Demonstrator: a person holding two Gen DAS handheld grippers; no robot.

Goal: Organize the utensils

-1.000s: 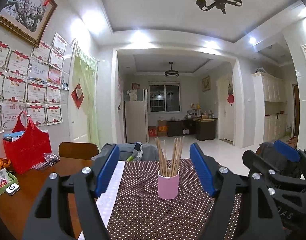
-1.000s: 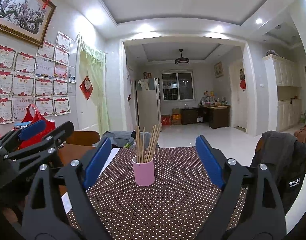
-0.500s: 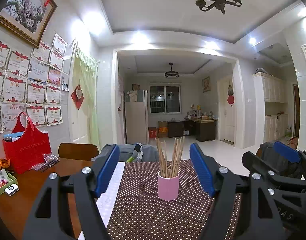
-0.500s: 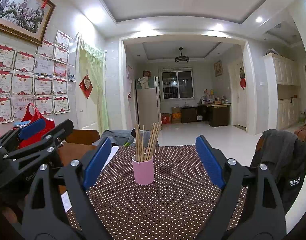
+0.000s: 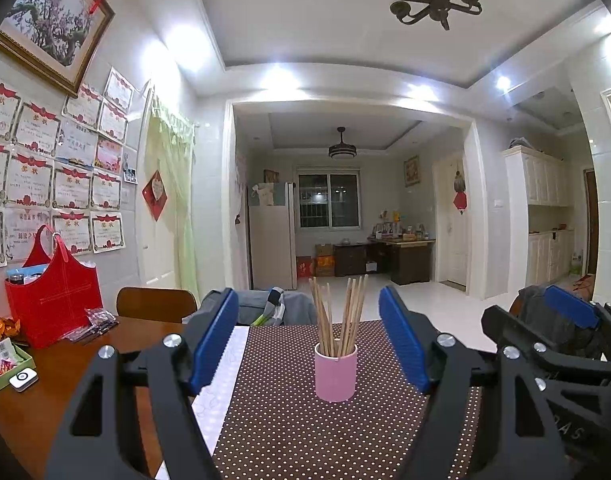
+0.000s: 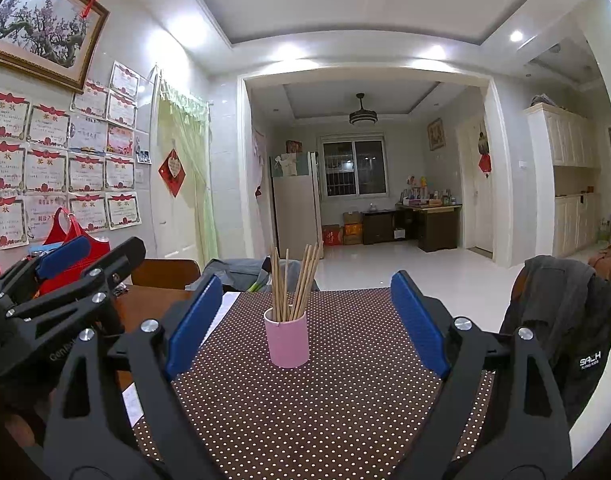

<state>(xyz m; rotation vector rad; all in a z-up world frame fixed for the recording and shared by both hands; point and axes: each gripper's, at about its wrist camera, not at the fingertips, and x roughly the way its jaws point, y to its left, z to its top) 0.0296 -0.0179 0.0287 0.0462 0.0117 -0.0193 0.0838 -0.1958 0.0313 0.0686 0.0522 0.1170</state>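
Note:
A pink cup point(image 5: 336, 372) point(image 6: 286, 342) stands upright on a brown dotted cloth point(image 5: 305, 432) point(image 6: 325, 400), holding several wooden chopsticks point(image 5: 339, 318) point(image 6: 295, 282). My left gripper point(image 5: 308, 340) is open, level, with the cup a little beyond its blue pads. My right gripper point(image 6: 305, 320) is open too, the cup ahead and slightly left of centre. Neither touches the cup. Each gripper shows at the edge of the other's view.
A wooden table point(image 5: 45, 400) extends left with a red bag point(image 5: 55, 300), a green tray point(image 5: 9, 368) and a small white device point(image 5: 22, 381). A chair back point(image 5: 156, 304) stands behind. A dark jacket point(image 6: 565, 320) hangs on a chair at right.

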